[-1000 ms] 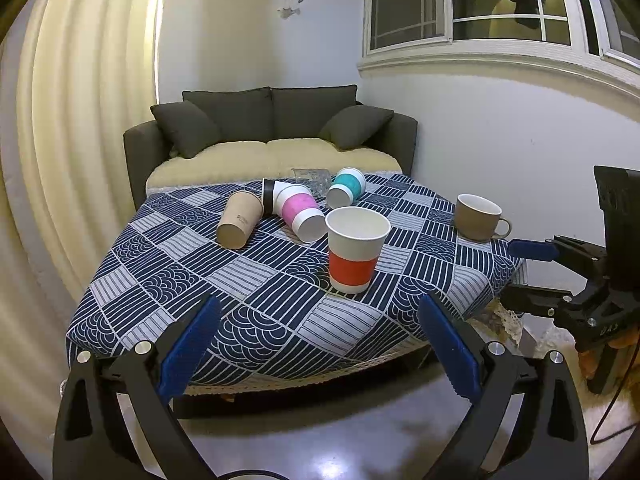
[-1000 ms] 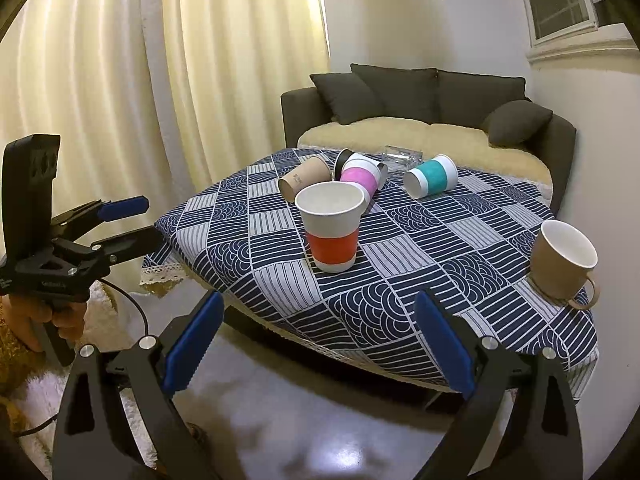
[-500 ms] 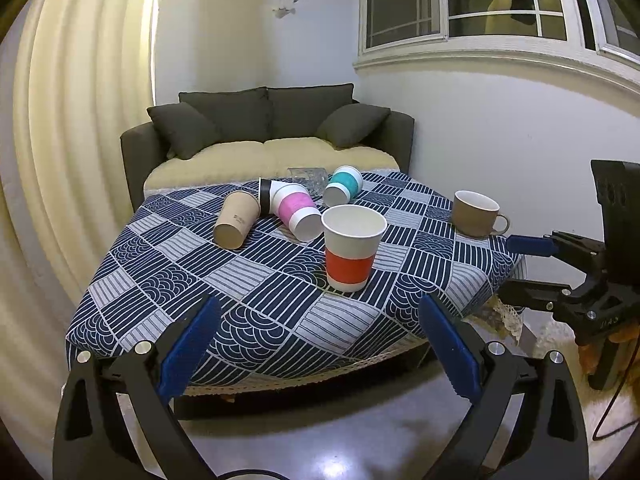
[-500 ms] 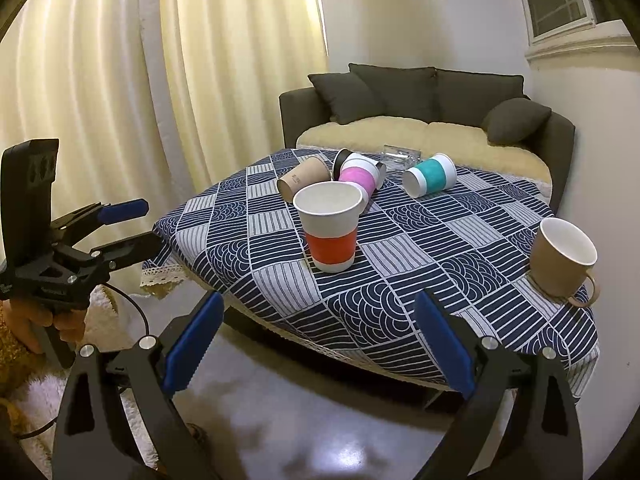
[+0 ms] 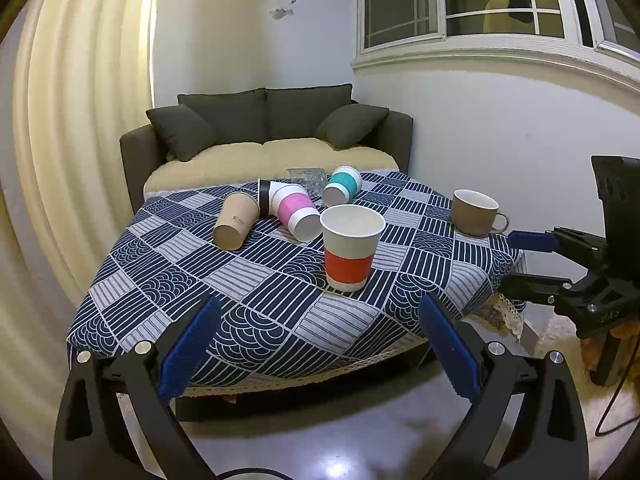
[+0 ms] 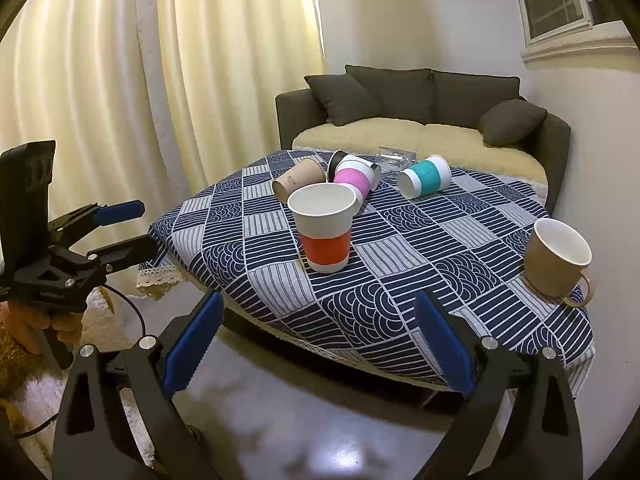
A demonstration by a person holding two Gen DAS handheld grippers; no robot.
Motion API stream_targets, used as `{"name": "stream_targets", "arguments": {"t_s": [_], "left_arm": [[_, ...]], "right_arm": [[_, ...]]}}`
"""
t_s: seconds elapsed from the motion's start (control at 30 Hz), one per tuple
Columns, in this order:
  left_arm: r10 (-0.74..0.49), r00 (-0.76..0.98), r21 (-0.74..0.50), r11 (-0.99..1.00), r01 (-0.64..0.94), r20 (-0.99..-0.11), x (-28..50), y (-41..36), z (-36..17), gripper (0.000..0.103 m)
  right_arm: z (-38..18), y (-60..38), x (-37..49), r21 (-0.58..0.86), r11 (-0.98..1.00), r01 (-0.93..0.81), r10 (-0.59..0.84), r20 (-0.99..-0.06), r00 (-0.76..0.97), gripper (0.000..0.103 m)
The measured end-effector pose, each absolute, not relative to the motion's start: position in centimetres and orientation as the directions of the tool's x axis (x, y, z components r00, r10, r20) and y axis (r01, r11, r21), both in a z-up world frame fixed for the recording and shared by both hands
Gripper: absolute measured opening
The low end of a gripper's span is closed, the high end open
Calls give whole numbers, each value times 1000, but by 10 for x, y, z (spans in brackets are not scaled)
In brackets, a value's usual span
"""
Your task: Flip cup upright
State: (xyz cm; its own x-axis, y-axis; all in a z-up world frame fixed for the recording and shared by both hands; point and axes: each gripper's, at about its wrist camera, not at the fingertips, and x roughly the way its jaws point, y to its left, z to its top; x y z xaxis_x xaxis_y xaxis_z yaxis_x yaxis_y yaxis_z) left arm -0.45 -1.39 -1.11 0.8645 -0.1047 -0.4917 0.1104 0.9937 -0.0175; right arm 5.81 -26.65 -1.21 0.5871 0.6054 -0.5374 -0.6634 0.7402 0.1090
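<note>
A white paper cup with a red band (image 5: 351,249) (image 6: 325,233) stands upright near the front of the patterned table (image 5: 256,276) (image 6: 400,280). Behind it lie a brown paper cup (image 5: 235,220) (image 6: 298,179), a pink-banded cup (image 5: 297,212) (image 6: 353,178), a black cup (image 5: 264,195) and a teal-banded cup (image 5: 342,185) (image 6: 425,176), all on their sides. My left gripper (image 5: 318,348) is open and empty, short of the table's front edge. My right gripper (image 6: 318,344) is open and empty, off the table's near edge.
A tan mug (image 5: 474,213) (image 6: 558,262) stands upright at the table's right side. A clear glass (image 5: 305,178) lies at the back. A dark sofa (image 5: 264,136) stands behind the table, curtains (image 6: 120,100) on the left. Each gripper shows in the other's view (image 5: 560,268) (image 6: 80,240).
Both grippers have drawn back slightly from the table and stay open. The cups have not moved.
</note>
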Motion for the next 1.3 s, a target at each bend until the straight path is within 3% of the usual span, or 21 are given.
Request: {"name": "stream_targets", "arguments": {"t_s": [1.3], "left_arm": [[-105,855,-21,994,109,-507,-2,-13,-15,96]], "right_arm": [[-14,-265,57,108,738,-666,605,-541,584,95]]}}
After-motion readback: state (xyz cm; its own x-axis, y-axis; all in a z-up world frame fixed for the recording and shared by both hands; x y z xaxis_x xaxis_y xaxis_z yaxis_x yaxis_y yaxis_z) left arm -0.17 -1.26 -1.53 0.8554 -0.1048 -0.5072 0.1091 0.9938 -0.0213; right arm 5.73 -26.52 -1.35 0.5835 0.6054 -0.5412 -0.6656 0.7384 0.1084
